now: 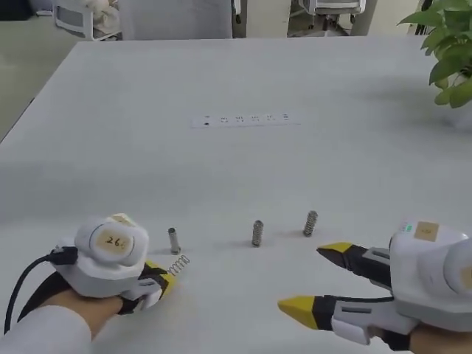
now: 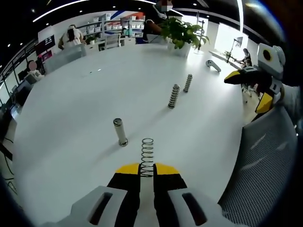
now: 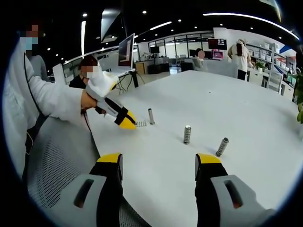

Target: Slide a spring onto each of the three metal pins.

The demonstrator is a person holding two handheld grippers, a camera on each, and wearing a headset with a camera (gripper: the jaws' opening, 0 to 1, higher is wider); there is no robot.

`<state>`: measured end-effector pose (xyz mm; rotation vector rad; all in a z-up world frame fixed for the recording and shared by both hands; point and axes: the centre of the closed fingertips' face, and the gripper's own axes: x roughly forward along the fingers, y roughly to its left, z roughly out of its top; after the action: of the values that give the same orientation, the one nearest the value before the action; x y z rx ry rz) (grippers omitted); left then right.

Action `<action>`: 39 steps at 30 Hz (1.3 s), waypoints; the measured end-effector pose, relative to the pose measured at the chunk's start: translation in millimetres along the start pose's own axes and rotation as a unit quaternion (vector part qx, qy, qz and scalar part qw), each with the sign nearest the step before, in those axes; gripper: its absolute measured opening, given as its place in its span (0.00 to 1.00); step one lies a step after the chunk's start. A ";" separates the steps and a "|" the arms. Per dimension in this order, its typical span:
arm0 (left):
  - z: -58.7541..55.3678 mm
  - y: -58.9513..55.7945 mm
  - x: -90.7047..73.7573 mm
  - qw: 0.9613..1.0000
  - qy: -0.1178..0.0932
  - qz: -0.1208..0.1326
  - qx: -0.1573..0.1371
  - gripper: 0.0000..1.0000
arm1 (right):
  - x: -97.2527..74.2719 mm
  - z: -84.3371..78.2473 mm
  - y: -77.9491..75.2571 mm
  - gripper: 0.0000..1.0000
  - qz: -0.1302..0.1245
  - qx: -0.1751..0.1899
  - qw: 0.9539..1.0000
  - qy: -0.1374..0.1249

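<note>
Three metal pins stand in a row on the white table (image 1: 221,169). The left pin (image 1: 174,240) (image 2: 120,132) (image 3: 151,116) is bare. The middle pin (image 1: 257,233) (image 2: 174,96) (image 3: 187,134) and the right pin (image 1: 310,223) (image 2: 188,82) (image 3: 222,146) each wear a spring. My left gripper (image 1: 168,276) (image 2: 147,169) (image 3: 124,118) is shut on the end of a loose spring (image 1: 178,264) (image 2: 147,156) (image 3: 140,124), which pokes out towards the bare pin, just short of it. My right gripper (image 1: 313,278) (image 3: 159,161) hovers open and holds nothing, near the table's front edge, right of the pins.
A white power strip (image 1: 245,119) lies flat mid-table, beyond the pins. A potted plant (image 1: 450,51) stands at the far right. A grey mesh chair (image 3: 61,161) sits at the table's near side. Chairs and people stand beyond the far edge.
</note>
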<state>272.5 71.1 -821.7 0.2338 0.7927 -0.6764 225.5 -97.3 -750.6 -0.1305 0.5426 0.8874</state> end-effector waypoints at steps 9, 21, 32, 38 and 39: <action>12.7 -10.0 -22.6 0.998 -0.040 -0.038 0.015 0.02 | 2.6 3.9 6.8 0.60 0.017 -0.017 1.000 0.011; 48.7 -52.9 -54.0 0.977 -0.136 -0.126 0.105 0.02 | 6.5 29.7 23.2 0.54 0.076 -0.073 0.994 0.029; 58.7 -78.8 -66.9 0.955 -0.189 -0.185 0.137 0.02 | 16.3 50.4 48.8 0.48 0.148 -0.121 0.981 0.036; 61.8 -86.7 -71.6 0.945 -0.209 -0.204 0.144 0.02 | 22.5 55.8 61.2 0.43 0.172 -0.146 0.973 0.044; 62.4 -89.0 -73.1 0.943 -0.214 -0.210 0.146 0.02 | 23.4 56.4 64.0 0.42 0.180 -0.153 0.971 0.047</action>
<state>214.7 10.0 -721.3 0.1756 0.3181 -1.2060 210.7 -21.9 -706.8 -0.3651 0.5235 1.3229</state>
